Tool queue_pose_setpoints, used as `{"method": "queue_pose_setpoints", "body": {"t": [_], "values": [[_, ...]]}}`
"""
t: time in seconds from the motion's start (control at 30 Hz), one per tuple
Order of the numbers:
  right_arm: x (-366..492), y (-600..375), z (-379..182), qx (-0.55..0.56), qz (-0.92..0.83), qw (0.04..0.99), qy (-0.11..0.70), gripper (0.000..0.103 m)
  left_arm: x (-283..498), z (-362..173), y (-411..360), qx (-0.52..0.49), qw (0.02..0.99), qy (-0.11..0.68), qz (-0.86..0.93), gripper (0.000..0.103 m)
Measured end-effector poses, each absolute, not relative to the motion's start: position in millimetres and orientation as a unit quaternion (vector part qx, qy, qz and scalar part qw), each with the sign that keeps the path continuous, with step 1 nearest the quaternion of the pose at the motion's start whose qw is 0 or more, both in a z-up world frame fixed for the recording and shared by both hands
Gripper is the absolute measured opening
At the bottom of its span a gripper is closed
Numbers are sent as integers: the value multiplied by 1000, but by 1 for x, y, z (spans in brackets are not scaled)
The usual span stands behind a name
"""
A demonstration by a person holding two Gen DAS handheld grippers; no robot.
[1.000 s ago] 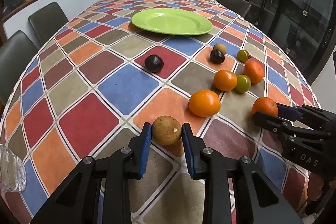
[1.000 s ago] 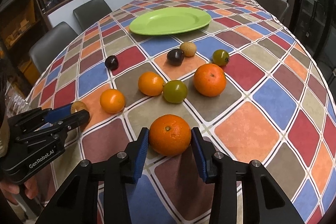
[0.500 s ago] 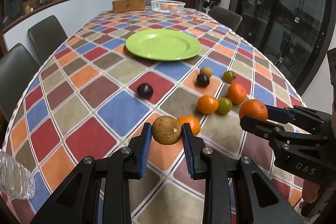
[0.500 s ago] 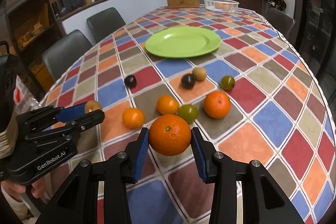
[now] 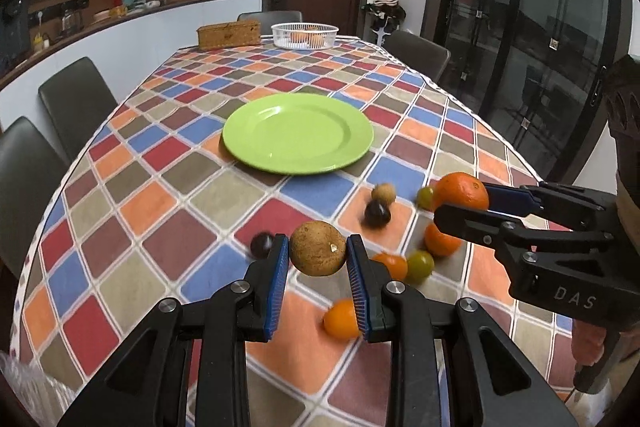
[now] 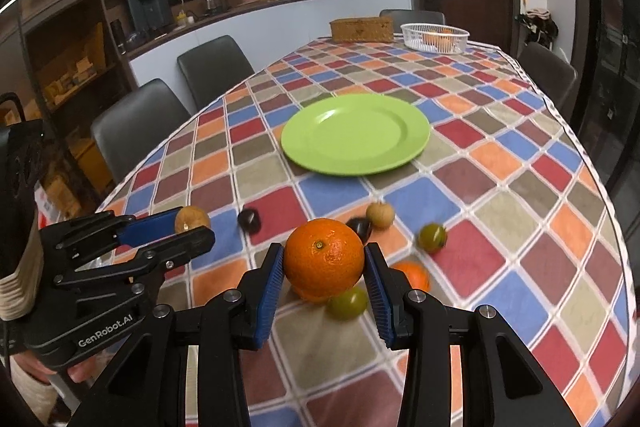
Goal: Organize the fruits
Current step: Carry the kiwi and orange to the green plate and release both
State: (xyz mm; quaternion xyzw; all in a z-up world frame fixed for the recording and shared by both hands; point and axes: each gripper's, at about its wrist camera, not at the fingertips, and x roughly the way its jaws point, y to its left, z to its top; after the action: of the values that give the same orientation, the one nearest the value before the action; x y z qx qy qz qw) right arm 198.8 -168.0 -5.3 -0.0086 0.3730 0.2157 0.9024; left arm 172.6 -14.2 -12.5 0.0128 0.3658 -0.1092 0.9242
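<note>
Left gripper (image 5: pixel 318 259): clamped on a brown round fruit (image 5: pixel 317 253), held above the checkered tablecloth (image 5: pixel 120 227).
Right gripper (image 6: pixel 324 273): clamped on an orange (image 6: pixel 324 257), also held off the table.
Green plate (image 5: pixel 298 133): farther along the table, bare.
Loose fruits: oranges, green and dark ones lie near the grippers, below them.
White basket (image 5: pixel 304 35): far end.

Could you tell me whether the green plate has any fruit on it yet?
Empty. The green plate shows only bare surface in both views; the orange and the brown fruit are held in the grippers above the table.
</note>
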Motion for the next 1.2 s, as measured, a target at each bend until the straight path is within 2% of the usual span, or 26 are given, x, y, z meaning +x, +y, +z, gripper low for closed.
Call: {"method": "queue_pose_setpoints", "body": {"t": [0.5,1.2], "values": [[281,-157,2,-34,219,900,375,41,255,-13,-8,-7,917,381,-115,29],[403,-145,-51,-29,217,856,469,41,372,-59,-1,-24,885,449,-122,29]]}}
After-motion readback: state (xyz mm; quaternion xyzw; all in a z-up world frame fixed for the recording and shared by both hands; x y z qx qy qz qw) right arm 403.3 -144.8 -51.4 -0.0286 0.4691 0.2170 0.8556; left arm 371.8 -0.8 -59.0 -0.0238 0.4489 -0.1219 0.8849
